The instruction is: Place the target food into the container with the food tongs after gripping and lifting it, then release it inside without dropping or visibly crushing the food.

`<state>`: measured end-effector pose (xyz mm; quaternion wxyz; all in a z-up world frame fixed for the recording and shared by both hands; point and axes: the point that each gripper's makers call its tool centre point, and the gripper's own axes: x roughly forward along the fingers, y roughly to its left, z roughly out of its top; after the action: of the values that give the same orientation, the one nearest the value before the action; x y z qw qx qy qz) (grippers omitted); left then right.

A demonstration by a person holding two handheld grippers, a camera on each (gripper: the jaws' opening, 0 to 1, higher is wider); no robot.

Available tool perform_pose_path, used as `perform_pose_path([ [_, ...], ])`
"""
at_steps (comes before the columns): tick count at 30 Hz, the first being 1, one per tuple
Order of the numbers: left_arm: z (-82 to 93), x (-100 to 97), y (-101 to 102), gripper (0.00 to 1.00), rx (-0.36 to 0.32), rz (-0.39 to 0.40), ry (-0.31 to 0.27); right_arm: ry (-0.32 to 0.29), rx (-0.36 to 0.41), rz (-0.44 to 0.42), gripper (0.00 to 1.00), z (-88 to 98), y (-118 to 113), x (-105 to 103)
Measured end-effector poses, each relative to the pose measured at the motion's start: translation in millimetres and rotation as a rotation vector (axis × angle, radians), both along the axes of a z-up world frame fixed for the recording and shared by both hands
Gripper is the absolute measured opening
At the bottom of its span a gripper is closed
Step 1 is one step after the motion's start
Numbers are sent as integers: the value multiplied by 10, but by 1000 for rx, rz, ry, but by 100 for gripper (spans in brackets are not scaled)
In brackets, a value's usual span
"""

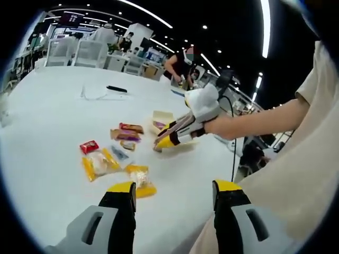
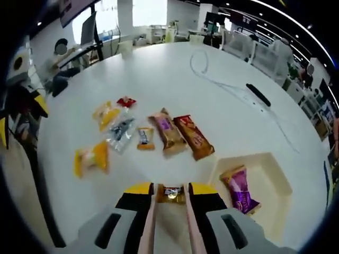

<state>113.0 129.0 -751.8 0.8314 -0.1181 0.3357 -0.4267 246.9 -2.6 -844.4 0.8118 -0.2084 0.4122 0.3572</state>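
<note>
Tongs (image 2: 168,222) clamped between the right gripper (image 2: 170,191) jaws, arms squeezed near together on a small gold-wrapped candy (image 2: 172,193) at the tips, held just short of the cream container (image 2: 275,164) and a touch to its left in the right gripper view. Inside that container already, a purple snack packet (image 2: 239,189) lying along the near wall. Beyond the container's far-left corner, on the white table (image 2: 175,79), a brown wafer bar (image 2: 194,137) and a tan-and-purple bar (image 2: 167,133) side by side, nearly touching. Further left of the container, a small orange candy (image 2: 144,138), then a clear silvery packet (image 2: 121,132), a yellow packet (image 2: 105,114) with a little red one (image 2: 126,101) just past it, and another yellow packet (image 2: 91,158) nearest the table edge, well apart from the container. Far behind the container, a dark remote-like bar (image 2: 258,94) and a thin looping cable (image 2: 222,79). From the left gripper view: left gripper (image 1: 172,193) jaws wide apart, holding nothing, hovering off the table; right gripper seen across the spread, held by a hand (image 1: 217,124), yellow tips down beside the container (image 1: 163,120).
</note>
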Motion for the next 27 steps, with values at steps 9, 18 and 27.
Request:
perform_pose_path([
  [9,10,-22,23,58,0,4,-6,30,11,-20,26,-15,23,-128],
  [18,10,-33,-57,58,-4,-25,1,46,37,-45,27,-14,8,-119],
  [27,50,-34,-58,58,-5,-21,-13,17,82,-63,26,56,18,-95],
])
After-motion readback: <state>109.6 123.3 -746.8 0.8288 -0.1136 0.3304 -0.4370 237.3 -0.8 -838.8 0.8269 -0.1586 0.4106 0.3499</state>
